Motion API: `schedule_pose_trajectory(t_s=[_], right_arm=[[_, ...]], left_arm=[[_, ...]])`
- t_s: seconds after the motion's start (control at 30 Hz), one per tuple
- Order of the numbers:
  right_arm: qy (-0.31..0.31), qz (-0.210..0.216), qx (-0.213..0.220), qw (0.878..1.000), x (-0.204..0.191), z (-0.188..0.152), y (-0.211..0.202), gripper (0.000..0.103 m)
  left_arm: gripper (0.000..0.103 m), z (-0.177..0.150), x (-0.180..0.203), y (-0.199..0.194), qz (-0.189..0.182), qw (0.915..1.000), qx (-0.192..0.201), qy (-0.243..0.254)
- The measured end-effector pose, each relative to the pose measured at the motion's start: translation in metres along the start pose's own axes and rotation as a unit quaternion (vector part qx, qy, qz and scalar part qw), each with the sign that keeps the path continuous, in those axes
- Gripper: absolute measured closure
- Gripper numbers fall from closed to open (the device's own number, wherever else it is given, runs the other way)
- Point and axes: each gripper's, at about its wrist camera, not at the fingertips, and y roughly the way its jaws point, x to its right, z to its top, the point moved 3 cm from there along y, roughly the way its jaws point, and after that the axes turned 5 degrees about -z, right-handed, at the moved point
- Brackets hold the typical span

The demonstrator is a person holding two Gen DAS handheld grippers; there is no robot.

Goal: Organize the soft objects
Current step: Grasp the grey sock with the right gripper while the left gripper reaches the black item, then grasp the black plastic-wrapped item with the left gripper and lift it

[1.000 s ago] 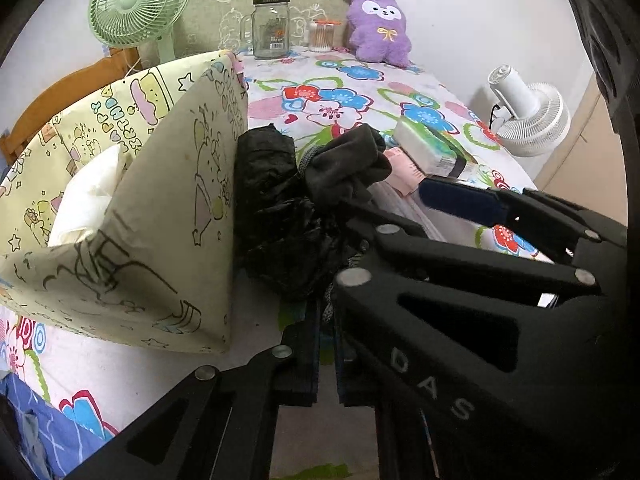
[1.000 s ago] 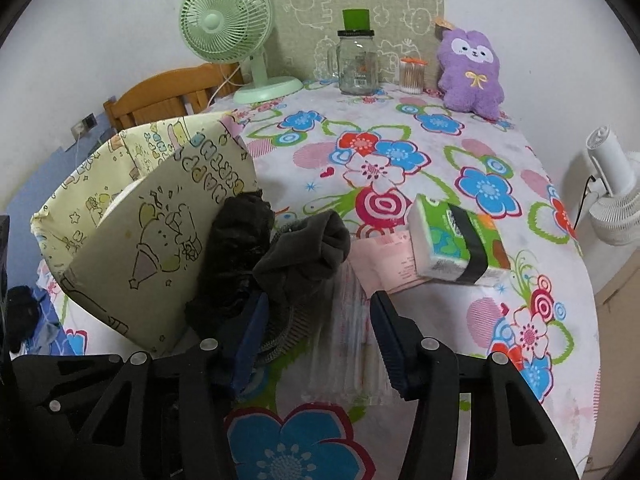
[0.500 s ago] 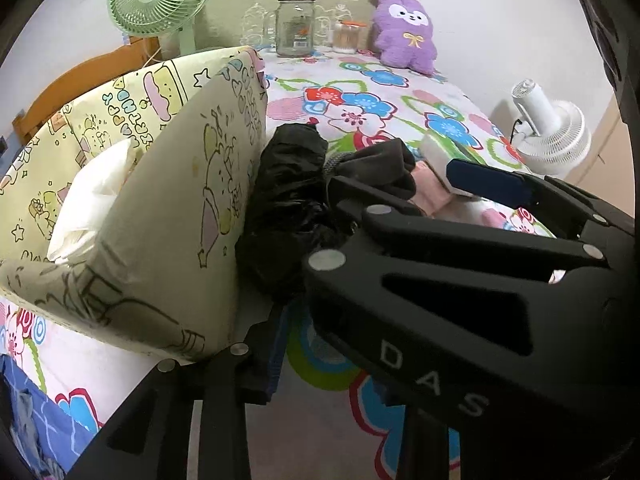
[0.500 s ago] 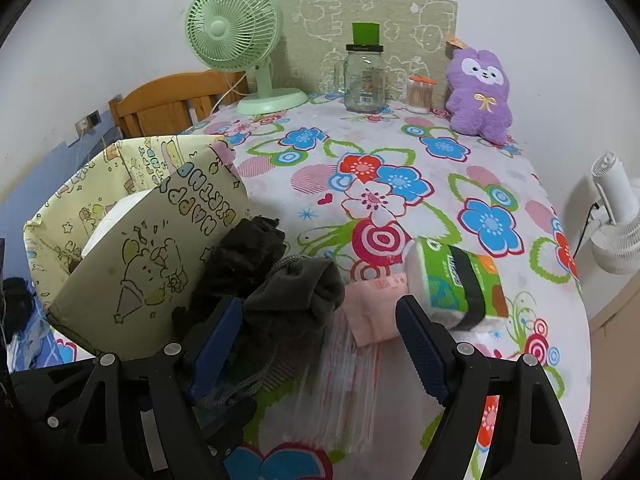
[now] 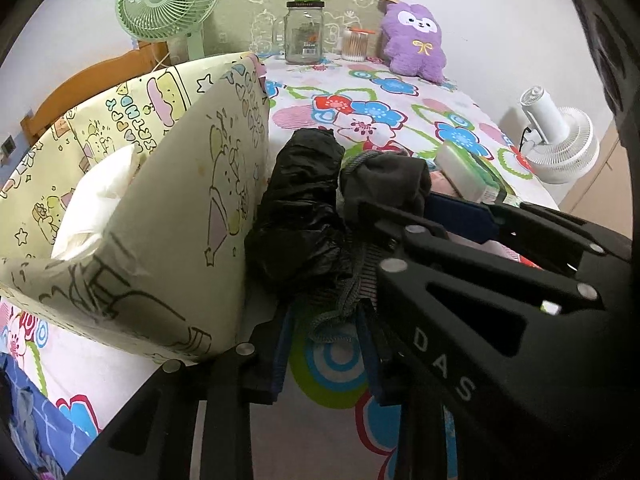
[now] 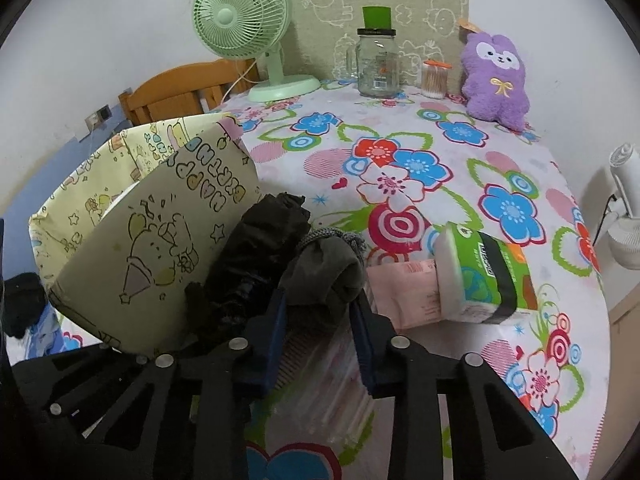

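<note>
Tablecloth (image 6: 460, 152), floral-printed, is shown covering the surface on which all items rest. Open room is seen across the middle and toward the far edge, where a green fan (image 6: 240, 12), a glass jar (image 6: 376, 64) and a purple plush toy (image 6: 496, 76) are lined up. The near left corner is occupied by a cartoon-printed fabric bin (image 6: 160, 260), inside which a white item (image 5: 96, 200) is held. A green tissue pack (image 6: 484, 280) is seen by the right edge, lying on a pink packet (image 6: 404, 292).

A grey sock (image 6: 324, 276), bunched and rolled, with a ribbed cuff, is located near the front edge, touching a crumpled black garment (image 6: 256, 252) that leans against the bin's wall. The right gripper (image 6: 320, 344) is shown pinching the grey sock, its blue pads pressed against both sides of the roll. The left gripper (image 5: 324, 344) is seen spread, with a loose end of the sock hanging between its fingers without either pad being met.
</note>
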Motion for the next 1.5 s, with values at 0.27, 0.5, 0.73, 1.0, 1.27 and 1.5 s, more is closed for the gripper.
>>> schedule_pose_trajectory(t_s=[0.27,0.5,0.73,1.0,1.27,1.5], right_arm=[[0.004,-0.025,0.003,1.0,0.007,-0.01,-0.009,0.073],[0.014,-0.028,0.01,0.999,0.011,-0.015,-0.017,0.073],[0.019,-0.036,0.031,0.999,0.015,-0.016,-0.038,0.073],[0.022,-0.047,0.064,0.997,0.025,-0.008,-0.06,0.073],[0.021,-0.051,0.074,0.996,0.039,0.003,-0.059,0.074],[0.024,-0.048,0.068,0.996,0.047,0.007,-0.045,0.073]], left_arm=[[0.097,0.001,0.003,-0.001,-0.003,0.9999,0.011,-0.001],[0.098,-0.002,0.008,-0.008,0.003,0.9997,0.021,0.008],[0.098,-0.001,0.017,-0.024,-0.005,0.9992,0.038,0.012],[0.049,0.009,0.027,-0.04,0.011,0.9975,0.069,0.013],[0.033,0.023,0.03,-0.029,0.046,0.9959,0.078,-0.007],[0.033,0.03,0.024,-0.008,0.069,0.995,0.065,-0.033]])
